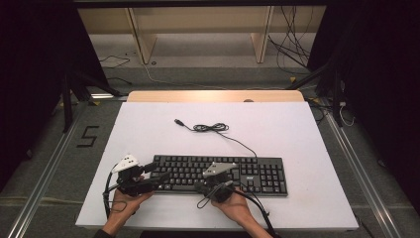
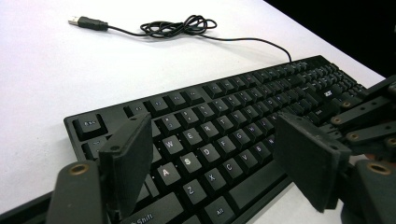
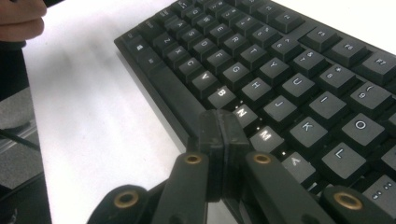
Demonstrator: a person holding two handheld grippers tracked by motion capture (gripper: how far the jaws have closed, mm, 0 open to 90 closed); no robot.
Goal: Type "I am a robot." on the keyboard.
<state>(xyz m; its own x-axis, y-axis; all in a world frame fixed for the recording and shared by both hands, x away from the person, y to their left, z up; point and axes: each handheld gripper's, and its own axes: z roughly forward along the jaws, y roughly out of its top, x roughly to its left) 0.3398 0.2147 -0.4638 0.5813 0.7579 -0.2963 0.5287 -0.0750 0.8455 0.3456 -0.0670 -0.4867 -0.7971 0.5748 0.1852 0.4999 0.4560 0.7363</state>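
A white table [image 1: 148,134] takes up the middle of the high view, reaching from the centre down to the bottom edge. On it, low and just right of centre, lies a black keyboard [image 1: 257,173], long side running across the frame. Its cable [image 1: 218,128] leaves the back edge and runs toward the upper middle, bunched into a small tangle and ending in a plug [image 1: 179,122] that lies loose on the table.

At lower left, the left gripper [image 1: 163,177] hangs over the keyboard's left end. In the left gripper view its jaws stand wide apart with nothing between them, the letter keys showing in the gap.

The right gripper [image 1: 233,174] sits lower centre, over the keyboard's middle. In the right gripper view [image 3: 223,125] its jaws are pressed together with nothing held, the tips at the front rows by the N and M keys; whether they touch a key I can't quite tell from here.

The person's hands come up from the bottom edge.
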